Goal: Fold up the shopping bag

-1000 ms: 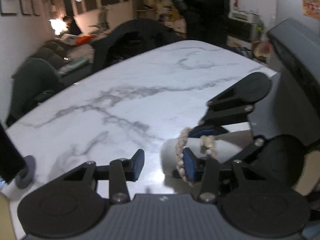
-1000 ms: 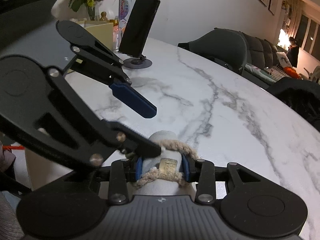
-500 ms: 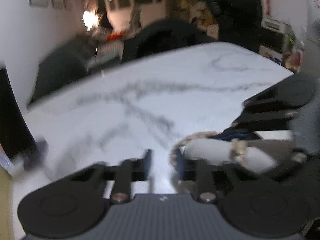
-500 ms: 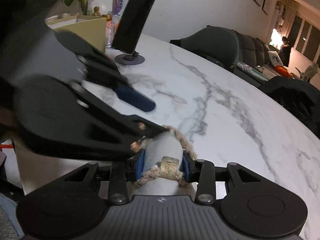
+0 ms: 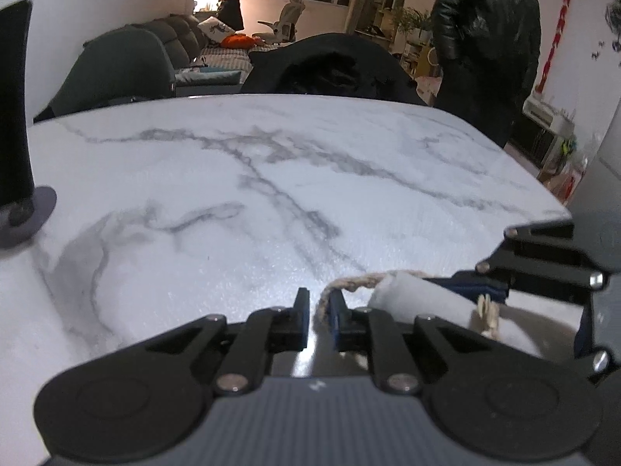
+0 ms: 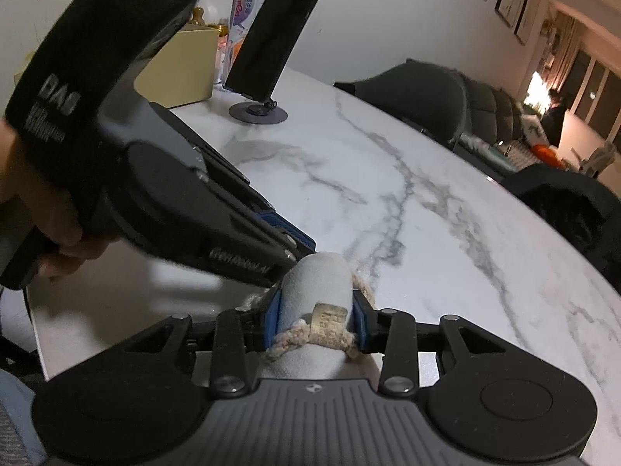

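— Where is the shopping bag [image 6: 316,291] at this moment?

— It is rolled into a tight white roll, held just above the marble bench [image 6: 446,213], near the edge close to the cameras. A braided rope handle [image 6: 289,339] goes around the roll, and a small beige tag [image 6: 330,320] sits on the rope.

— Which claw holds it?

— The right claw [image 6: 316,320] is clenched on the roll. Its blue pads press the roll from both sides, right where the rope circles it. In the left wrist view the same roll [image 5: 423,301] lies at the right, with the right claw's black linkage around it.

— And the left claw?

— The left claw [image 5: 318,310] is nearly closed, only a thin gap is between its fingers. A loop of the rope [image 5: 351,283] comes from the end of the roll and passes down between the two pads, so it grasps the rope handle. In the right wrist view the left claw reaches in from the left, and a hand [image 6: 23,209] holds its body.

— What else stands on the bench?

— A dark phone on a round stand [image 6: 268,46], a water bottle [image 6: 244,4] and a yellow box [image 6: 182,66] behind it, all well apart from the roll. A person in a dark coat [image 5: 485,39] stands beyond the far side.
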